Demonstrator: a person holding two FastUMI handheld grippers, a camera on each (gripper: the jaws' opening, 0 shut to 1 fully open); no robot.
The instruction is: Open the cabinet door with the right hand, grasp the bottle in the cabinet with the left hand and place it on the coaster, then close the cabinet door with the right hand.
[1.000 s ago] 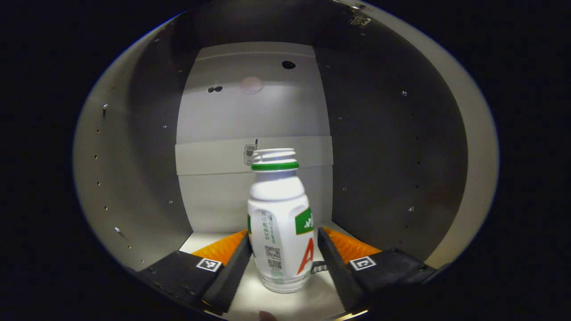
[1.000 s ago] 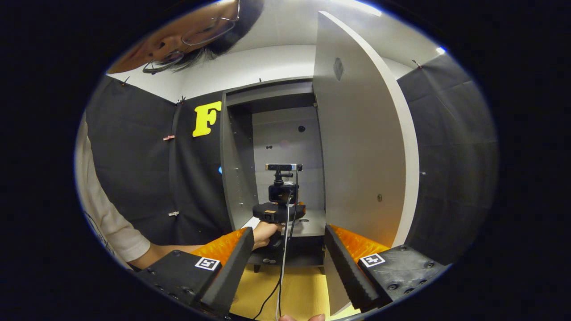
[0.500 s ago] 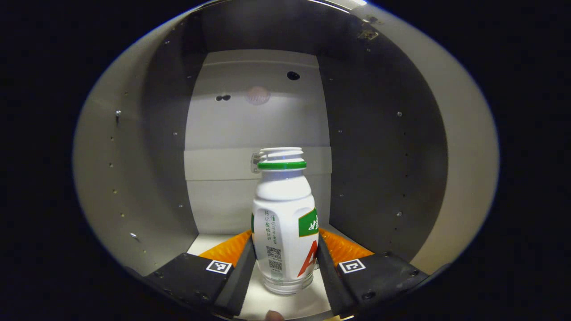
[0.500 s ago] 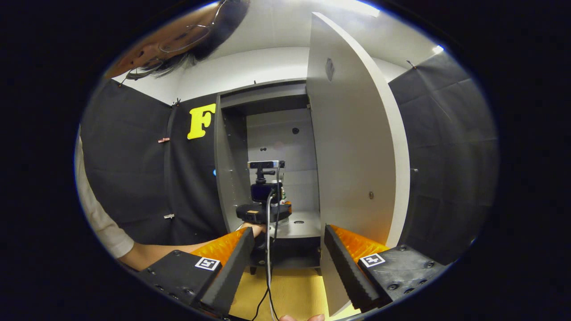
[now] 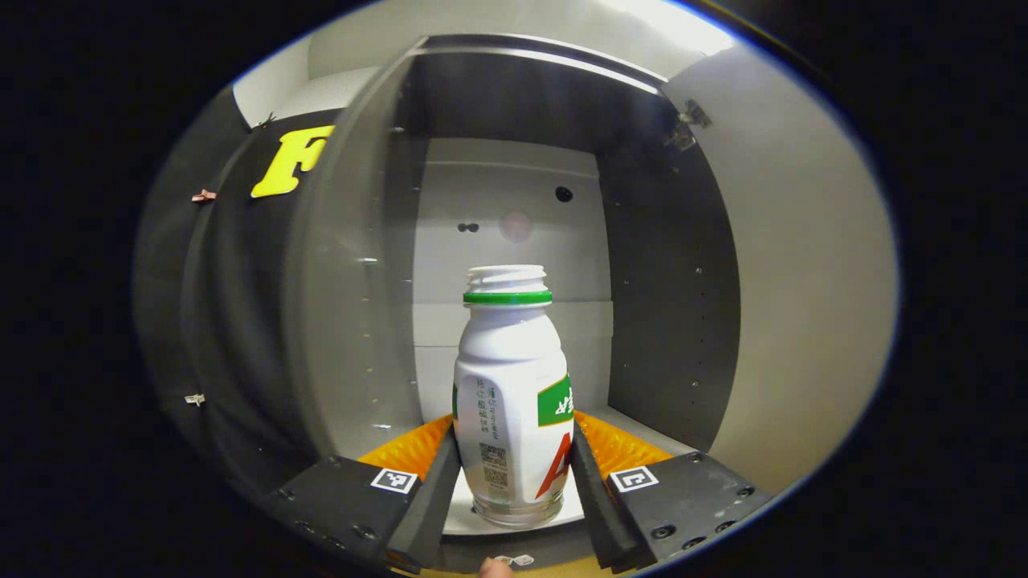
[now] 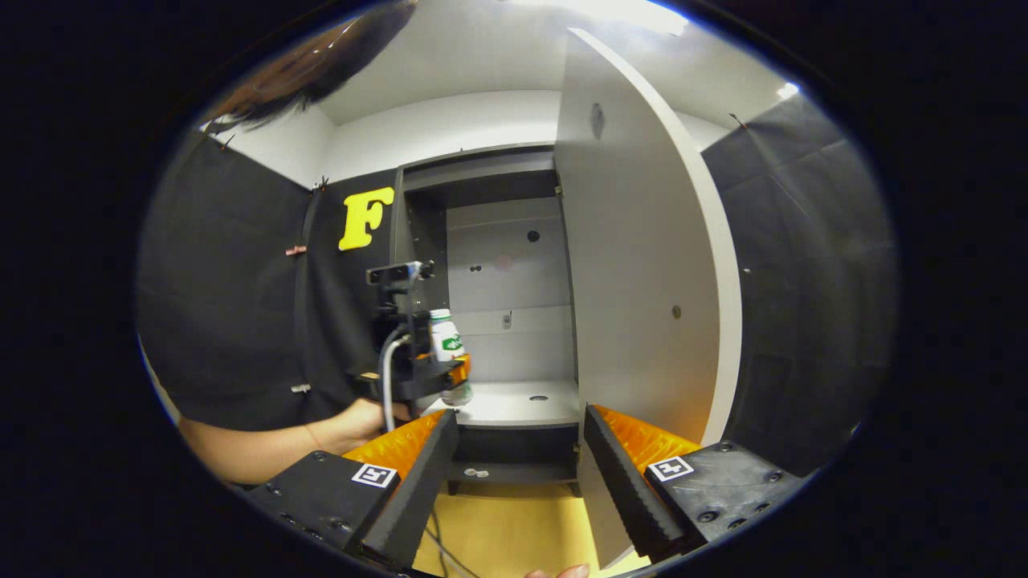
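Left gripper (image 5: 514, 490) closed on bottle (image 5: 511, 401), both fingers pressed to the lower body; bottle upright, uncapped, green ring at the neck. Seen from the right gripper view: bottle (image 6: 446, 350) lifted clear of the cabinet shelf (image 6: 522, 405), at the cabinet mouth, toward 9 o'clock of the opening, carried by a hand (image 6: 361, 417).

Right gripper (image 6: 520, 474) open, empty, hanging in front of the cabinet; lower edge of cabinet door (image 6: 642, 281) between its fingers at 5 o'clock, not touched as far as can be told. Door swung wide, standing at 1 o'clock.

Behind: cabinet back panel (image 5: 506, 233), bare, at 12 o'clock.

Step judged: door-opening done, grasp made, carry to coaster in hand. Coaster not located. Next: keep bottle upright while moving out and down, set squarely on coaster, release; then push door shut with right gripper.
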